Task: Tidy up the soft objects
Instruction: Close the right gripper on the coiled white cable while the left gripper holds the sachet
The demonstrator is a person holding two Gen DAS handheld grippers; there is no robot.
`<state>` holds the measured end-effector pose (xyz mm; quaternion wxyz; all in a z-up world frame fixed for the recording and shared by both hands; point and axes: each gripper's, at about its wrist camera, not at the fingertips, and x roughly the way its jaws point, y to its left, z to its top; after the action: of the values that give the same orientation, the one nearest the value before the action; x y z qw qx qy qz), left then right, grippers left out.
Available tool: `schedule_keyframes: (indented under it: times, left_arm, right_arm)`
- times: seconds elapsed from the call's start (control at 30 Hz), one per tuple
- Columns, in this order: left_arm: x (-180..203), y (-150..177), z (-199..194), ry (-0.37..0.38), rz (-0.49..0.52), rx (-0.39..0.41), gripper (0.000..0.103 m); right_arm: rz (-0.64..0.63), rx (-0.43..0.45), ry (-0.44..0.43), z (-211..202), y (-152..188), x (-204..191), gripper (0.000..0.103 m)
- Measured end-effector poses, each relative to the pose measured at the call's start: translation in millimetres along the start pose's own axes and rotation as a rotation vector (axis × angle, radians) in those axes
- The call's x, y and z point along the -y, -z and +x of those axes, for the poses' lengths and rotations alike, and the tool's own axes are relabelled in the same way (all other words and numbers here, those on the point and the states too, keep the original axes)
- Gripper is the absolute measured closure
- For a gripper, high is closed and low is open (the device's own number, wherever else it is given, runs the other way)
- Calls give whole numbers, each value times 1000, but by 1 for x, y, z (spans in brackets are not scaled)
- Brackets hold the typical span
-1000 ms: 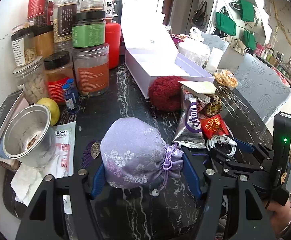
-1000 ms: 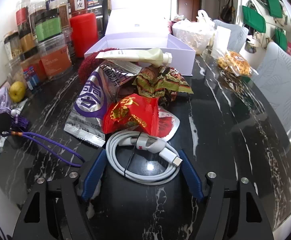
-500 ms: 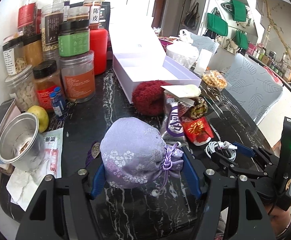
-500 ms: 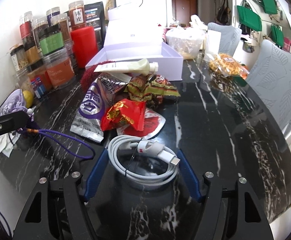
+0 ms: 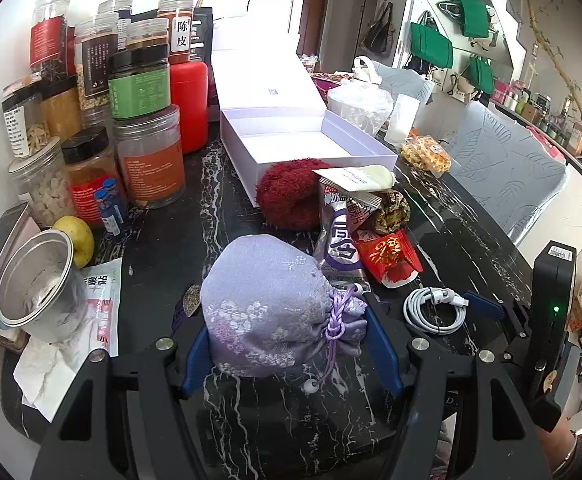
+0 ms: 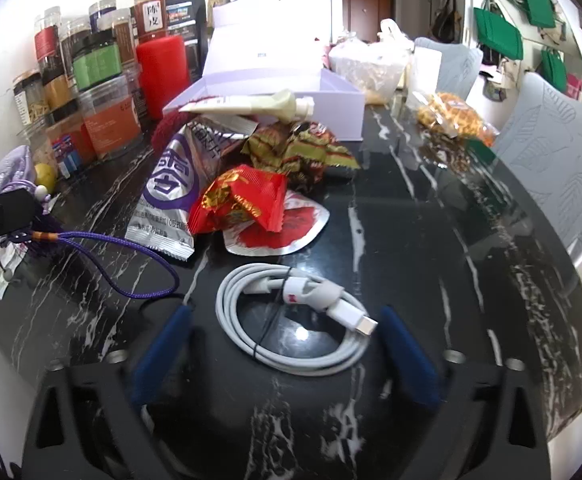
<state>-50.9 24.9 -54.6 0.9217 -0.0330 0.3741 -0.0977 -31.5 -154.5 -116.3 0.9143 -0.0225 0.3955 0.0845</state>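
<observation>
A lilac embroidered drawstring pouch (image 5: pixel 263 300) sits on the black marble table (image 5: pixel 163 248), and my left gripper (image 5: pixel 287 332) is shut on it, blue pads pressing both its sides. The pouch (image 6: pixel 11 172) also shows at the left edge of the right wrist view, its purple cord (image 6: pixel 131 280) trailing on the table. My right gripper (image 6: pixel 285 316) is opening. A coiled white charging cable (image 6: pixel 319 298) lies between its fingers with gaps on both sides. A dark red fluffy ball (image 5: pixel 287 196) lies in front of an open white box (image 5: pixel 247 160).
Snack packets (image 6: pixel 243 204) and a cream tube (image 6: pixel 259 104) are piled beyond the cable. Jars (image 5: pixel 147 120) crowd the left wall, with a steel cup (image 5: pixel 35 284), a lemon (image 5: pixel 79 236) and papers. Bags (image 6: pixel 451 116) and a chair (image 6: pixel 563 168) stand at the right.
The right gripper's fingers have spread apart from the sides of the white cable. The left gripper still grips the pouch in the same way.
</observation>
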Motion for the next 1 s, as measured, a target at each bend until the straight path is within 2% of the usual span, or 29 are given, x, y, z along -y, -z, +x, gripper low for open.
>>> schedule_keyframes:
  times: [0.13, 0.17, 0.2, 0.23, 0.53, 0.7, 0.93, 1.0]
  left_arm:
    - [-3, 1, 1, -10, -4, -4, 37]
    - [-4, 1, 2, -13, -4, -5, 37]
    - [-4, 1, 2, -15, -5, -5, 37]
    - [-5, 1, 2, -14, -7, -5, 37]
    - [-3, 0, 2, 2, -6, -3, 37]
    - [1, -5, 0, 20, -2, 5, 37]
    - [14, -16, -2, 37, 39, 27, 37]
    - [17, -16, -1, 43, 50, 28, 37]
  right_arm:
    - [-14, 12, 38, 5, -1, -4, 6]
    - [-12, 21, 41, 5, -1, -5, 9]
    - [-10, 27, 50, 4, -2, -4, 23]
    - [1, 36, 57, 3, -3, -4, 26]
    - [35, 24, 32, -1, -6, 4, 30]
    - [38, 38, 35, -13, -9, 8, 40]
    - [38, 43, 30, -14, -6, 14, 41]
    - [39, 51, 30, -16, -3, 14, 37]
